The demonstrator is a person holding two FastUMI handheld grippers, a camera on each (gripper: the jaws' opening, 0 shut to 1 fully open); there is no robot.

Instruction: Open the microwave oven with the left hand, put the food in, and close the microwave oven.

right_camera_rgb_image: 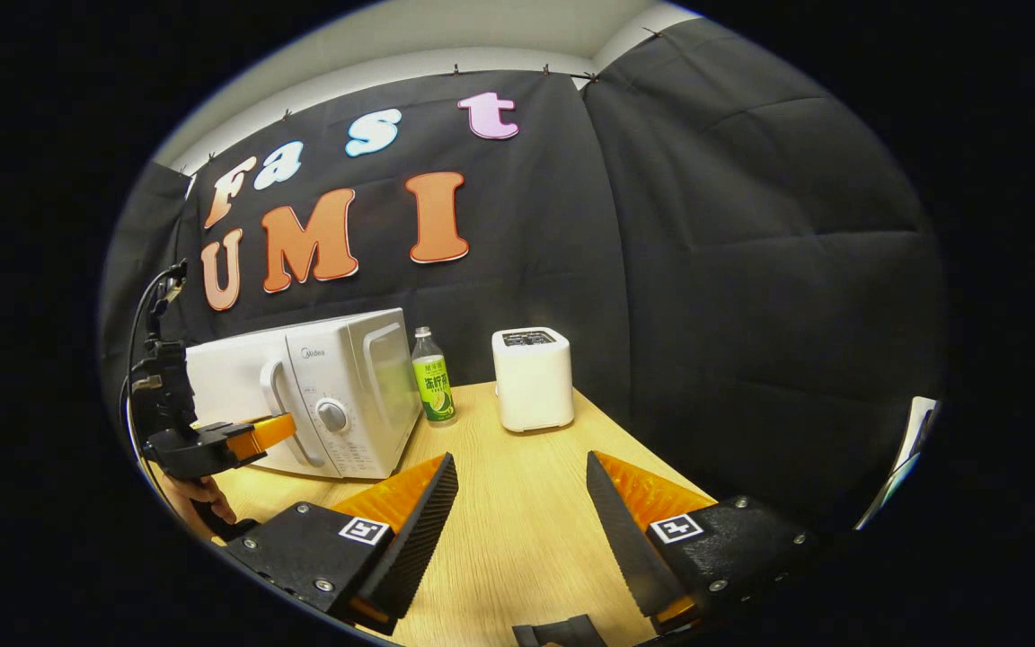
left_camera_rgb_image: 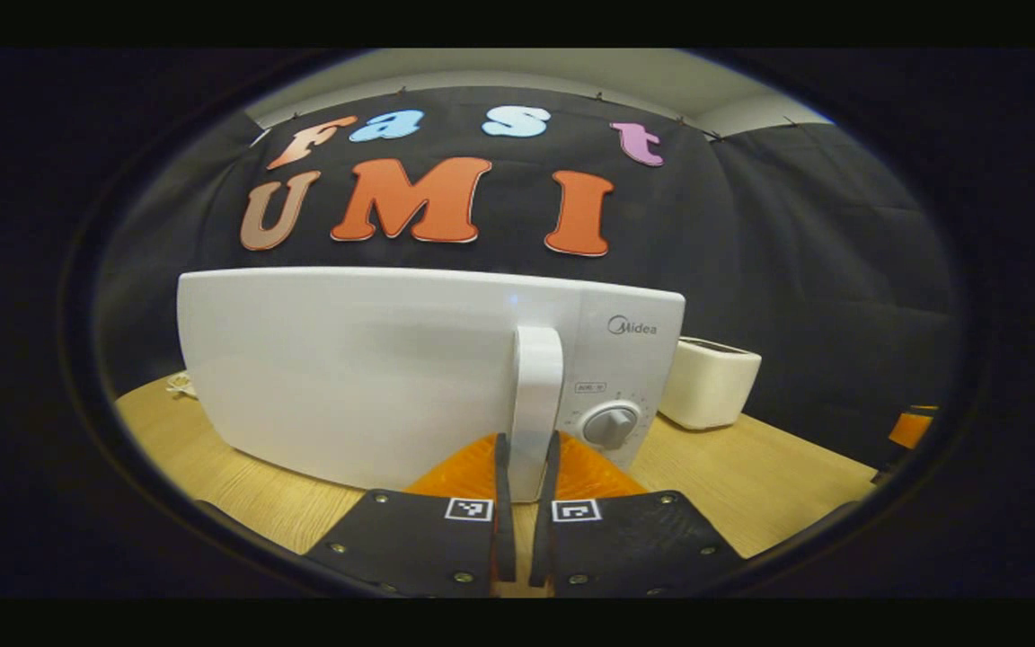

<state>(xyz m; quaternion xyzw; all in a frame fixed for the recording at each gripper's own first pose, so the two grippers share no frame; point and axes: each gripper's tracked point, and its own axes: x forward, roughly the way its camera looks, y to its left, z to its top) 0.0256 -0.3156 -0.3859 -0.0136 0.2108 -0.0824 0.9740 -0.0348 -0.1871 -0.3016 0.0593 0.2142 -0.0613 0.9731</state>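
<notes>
The light wooden table (right_camera_rgb_image: 526,503) carries the glossy white boxy microwave oven (left_camera_rgb_image: 374,368) at its left end, its door shut and facing the person. Past its right side stand a green-labelled plastic bottle (right_camera_rgb_image: 432,377) and a small white toaster (right_camera_rgb_image: 532,377), both well apart from either tool.

On the oven's front, the tall white vertical door handle (left_camera_rgb_image: 535,395) runs top to bottom just beside the round grey dial (left_camera_rgb_image: 609,424). The left gripper (left_camera_rgb_image: 526,458) meets it head on: its 2 fingers stand one to each side of the handle's lower part, narrowed around the bar and seemingly pressing on it. So the handle's long axis is upright and crosses the jaws squarely; I'd judge a pull back toward the person would swing the door.

The right gripper (right_camera_rgb_image: 517,490) hovers over bare table, jaws wide and holding nothing, farther from the oven.
</notes>
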